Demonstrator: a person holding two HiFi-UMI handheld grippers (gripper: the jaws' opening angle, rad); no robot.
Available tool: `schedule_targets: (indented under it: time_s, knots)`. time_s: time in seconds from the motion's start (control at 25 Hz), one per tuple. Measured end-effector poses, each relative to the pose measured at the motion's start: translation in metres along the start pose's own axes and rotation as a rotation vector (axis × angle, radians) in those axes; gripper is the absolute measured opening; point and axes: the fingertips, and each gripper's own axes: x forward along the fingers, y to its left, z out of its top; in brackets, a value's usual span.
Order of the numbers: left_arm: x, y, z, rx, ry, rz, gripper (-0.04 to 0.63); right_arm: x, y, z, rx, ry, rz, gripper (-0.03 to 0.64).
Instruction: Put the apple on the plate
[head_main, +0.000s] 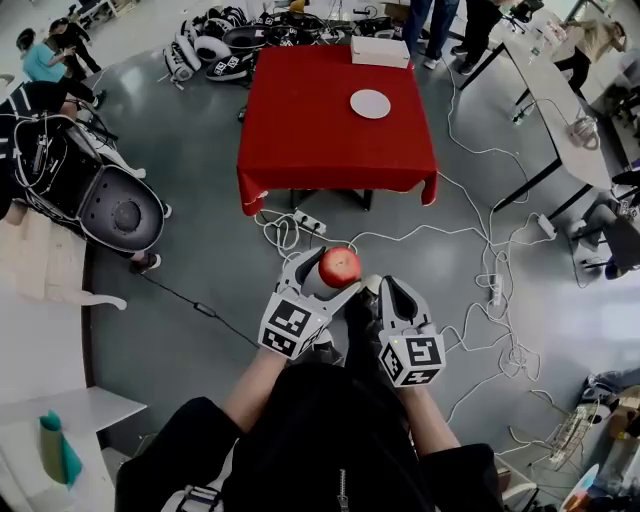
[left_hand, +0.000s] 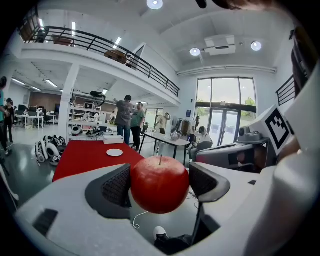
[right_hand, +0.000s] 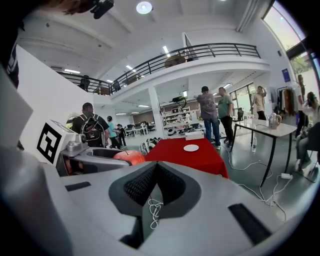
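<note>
Facing the red table (head_main: 320, 135) bearing 1 plate (head_main: 370, 103), left gripper (head_main: 334, 273) clamps apple (left_hand: 160, 184); right gripper (right_hand: 156, 175) closed.

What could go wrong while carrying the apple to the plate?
The round apple is pinched only at its sides by the left gripper, so it could slip out and fall on the floor. White cables lie across the floor before the red table with the plate, so tripping there is possible.

- Left tool (head_main: 338, 272): light grey plastic shell, black ribbed pads (left_hand: 117, 187), white cube (head_main: 293, 325) bearing black square markers.
- Right tool (head_main: 386, 287): same grey shell, matching marker cube (head_main: 413, 358).
- Black zipped top (head_main: 320, 440).
</note>
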Motion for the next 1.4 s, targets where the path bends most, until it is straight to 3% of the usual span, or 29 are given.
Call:
schedule_targets:
  time_s: [0.92,1.4]
  knots:
    - [0.099,0.058,0.007,-0.031,0.075,-0.005,0.373,0.085,-0.08,0.01,0.076,0.064,-0.014,0.008]
    - [0.185,0.105,0.059,-0.032,0.097,0.059,0.373,0.172,-0.149,0.071,0.097,0.061,0.061,0.008]
